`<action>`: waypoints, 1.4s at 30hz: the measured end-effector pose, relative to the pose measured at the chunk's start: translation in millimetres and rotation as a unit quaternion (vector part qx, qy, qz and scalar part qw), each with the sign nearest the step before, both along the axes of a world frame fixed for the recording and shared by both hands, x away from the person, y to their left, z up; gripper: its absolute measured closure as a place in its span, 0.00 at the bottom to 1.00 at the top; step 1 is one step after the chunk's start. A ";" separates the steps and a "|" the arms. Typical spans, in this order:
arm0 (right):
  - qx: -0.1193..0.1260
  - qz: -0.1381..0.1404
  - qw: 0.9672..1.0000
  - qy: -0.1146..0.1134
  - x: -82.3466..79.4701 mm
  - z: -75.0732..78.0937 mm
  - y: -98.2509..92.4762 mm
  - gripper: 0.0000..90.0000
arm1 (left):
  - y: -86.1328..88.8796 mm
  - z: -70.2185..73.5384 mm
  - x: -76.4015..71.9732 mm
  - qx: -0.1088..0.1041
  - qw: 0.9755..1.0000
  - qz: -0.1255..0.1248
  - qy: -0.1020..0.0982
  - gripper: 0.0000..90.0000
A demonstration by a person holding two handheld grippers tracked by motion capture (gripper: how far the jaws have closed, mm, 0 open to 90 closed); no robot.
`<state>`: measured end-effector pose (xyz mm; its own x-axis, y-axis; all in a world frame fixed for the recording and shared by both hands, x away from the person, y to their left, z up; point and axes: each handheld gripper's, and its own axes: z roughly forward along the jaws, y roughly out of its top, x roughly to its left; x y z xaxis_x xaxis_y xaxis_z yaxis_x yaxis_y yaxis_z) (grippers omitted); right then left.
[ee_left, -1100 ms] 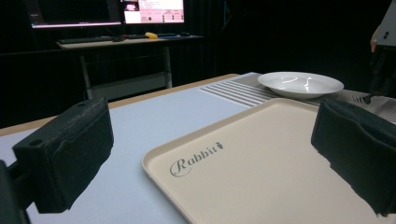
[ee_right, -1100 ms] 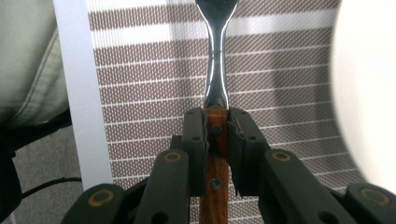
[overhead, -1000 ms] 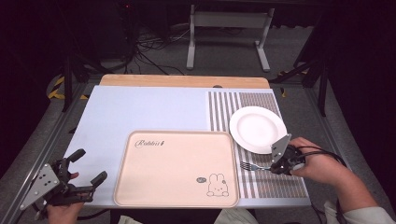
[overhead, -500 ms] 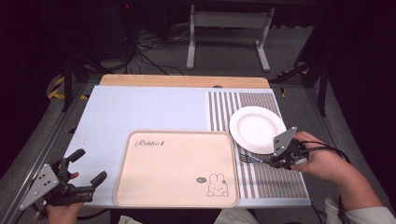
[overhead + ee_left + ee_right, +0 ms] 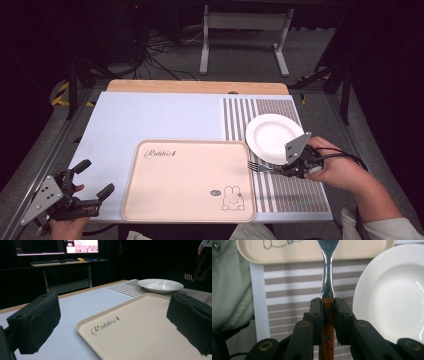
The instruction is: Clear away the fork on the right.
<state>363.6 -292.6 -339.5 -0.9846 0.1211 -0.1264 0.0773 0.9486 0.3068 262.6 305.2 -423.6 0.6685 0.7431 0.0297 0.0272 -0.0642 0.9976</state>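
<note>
Wood-handled steel fork (image 5: 327, 287), round glossy plate (image 5: 394, 295), striped mat (image 5: 294, 297)

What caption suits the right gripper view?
Right tongs shut on a fork's wooden handle, tines toward the tray, plate beside on the striped mat.

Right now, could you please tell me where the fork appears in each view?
High view: fork right of centre, in the right gripper, tines by the tray's right edge.
Left gripper view: cannot make it out.
Right gripper view: top centre.
Shared landmark: white plate.
</note>
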 end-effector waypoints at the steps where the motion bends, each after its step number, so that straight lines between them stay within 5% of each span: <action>1: 0.002 -0.001 1.000 0.000 -0.2 0.9 2.8 0.87 | 0.1 0.1 -0.1 0.001 1.000 -0.001 0.000 0.00; 27: 0.020 0.035 0.999 -0.004 5.0 9.8 60.9 0.87 | 0.6 0.7 -0.4 -0.001 1.000 -0.001 -0.002 0.00; 42: 0.058 -0.017 0.998 0.004 5.3 14.0 77.9 0.87 | 1.1 0.7 -0.3 -0.003 1.000 -0.001 -0.003 0.00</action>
